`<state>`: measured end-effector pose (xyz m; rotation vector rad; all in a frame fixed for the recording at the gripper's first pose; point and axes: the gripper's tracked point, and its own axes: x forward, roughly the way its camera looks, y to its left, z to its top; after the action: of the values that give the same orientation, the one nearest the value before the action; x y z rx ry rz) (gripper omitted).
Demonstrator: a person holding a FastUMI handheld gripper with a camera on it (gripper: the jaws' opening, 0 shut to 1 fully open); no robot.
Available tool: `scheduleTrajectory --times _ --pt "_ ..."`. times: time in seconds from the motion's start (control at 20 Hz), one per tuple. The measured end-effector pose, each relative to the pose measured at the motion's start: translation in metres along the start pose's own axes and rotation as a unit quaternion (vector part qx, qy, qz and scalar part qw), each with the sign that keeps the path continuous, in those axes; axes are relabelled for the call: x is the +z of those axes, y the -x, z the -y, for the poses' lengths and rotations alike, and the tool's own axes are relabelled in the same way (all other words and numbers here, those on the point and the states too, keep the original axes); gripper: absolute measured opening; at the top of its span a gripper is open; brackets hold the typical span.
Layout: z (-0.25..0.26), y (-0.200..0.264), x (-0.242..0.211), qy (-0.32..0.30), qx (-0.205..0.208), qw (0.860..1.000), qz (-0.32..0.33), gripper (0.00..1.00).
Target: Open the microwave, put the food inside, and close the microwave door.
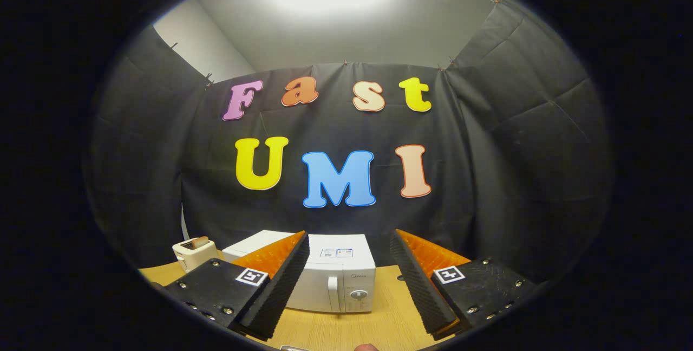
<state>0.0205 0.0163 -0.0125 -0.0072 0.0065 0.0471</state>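
Hovering above the near part of the tabletop [346, 329], the gripper [349, 286] points level toward the booth's back wall, its two fingers spread wide apart with nothing between the pads. Released, holding nothing. The left finger [281, 280] slants across the left part of the microwave front; the right finger [417, 280] stands clear of it, just to its right.

Microwave [338, 278]: white, standing toward the far edge of the wooden tabletop, seen through the gap between the fingers and beyond them. Door shut. A vertical handle [334, 294] sits beside the control panel on its right side, with a round dial [358, 294] low on that panel. Stickers on top of the casing, too small to make out.

Toaster [194, 252]: cream-coloured, at the far left corner of the tabletop, left of the microwave and apart from it, with something brownish standing in its slot.

Nothing lies between the fingertips and the microwave front; bare wood there.
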Motion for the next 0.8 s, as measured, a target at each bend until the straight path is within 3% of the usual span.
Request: scheduleTrajectory --times 0.8 --pt "-0.010 -0.077 -0.071 0.004 0.037 0.998 -0.048 0.96"
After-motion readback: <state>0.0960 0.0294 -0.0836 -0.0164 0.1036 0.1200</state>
